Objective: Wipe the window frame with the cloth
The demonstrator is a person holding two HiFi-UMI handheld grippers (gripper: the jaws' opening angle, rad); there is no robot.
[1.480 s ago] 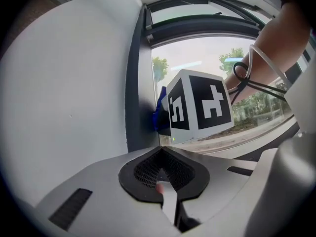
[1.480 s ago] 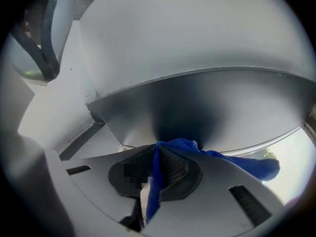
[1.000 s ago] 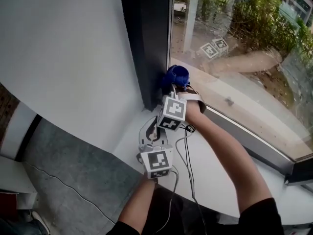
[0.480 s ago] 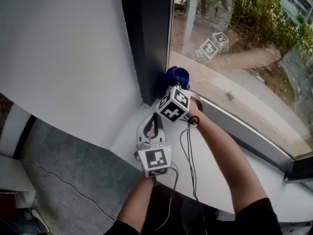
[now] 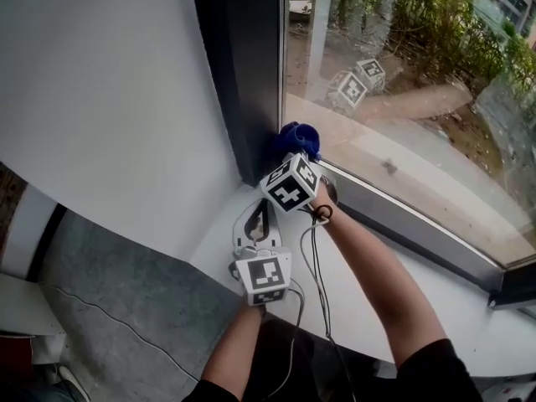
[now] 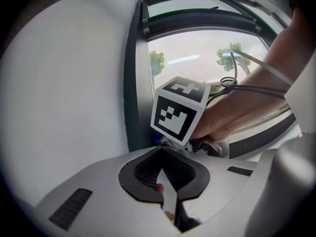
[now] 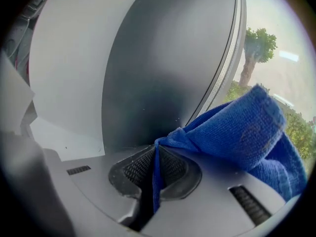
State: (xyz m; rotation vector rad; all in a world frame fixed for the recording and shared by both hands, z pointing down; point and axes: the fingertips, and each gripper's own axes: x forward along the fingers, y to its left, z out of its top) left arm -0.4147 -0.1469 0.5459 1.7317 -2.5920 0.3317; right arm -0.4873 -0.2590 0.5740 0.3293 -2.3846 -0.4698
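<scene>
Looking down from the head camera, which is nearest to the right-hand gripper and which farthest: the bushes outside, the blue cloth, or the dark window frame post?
1. The blue cloth: pinched in the right gripper, at the window corner.
2. The dark window frame post: just left of the cloth, right beside it.
3. The bushes: beyond the glass, upper right, by far the farthest.

Left gripper and right gripper: light-grey moulded shells with black mesh-textured pads, each carrying a white cube printed with black square markers and trailing thin black cables; wearer in short black sleeves.
</scene>
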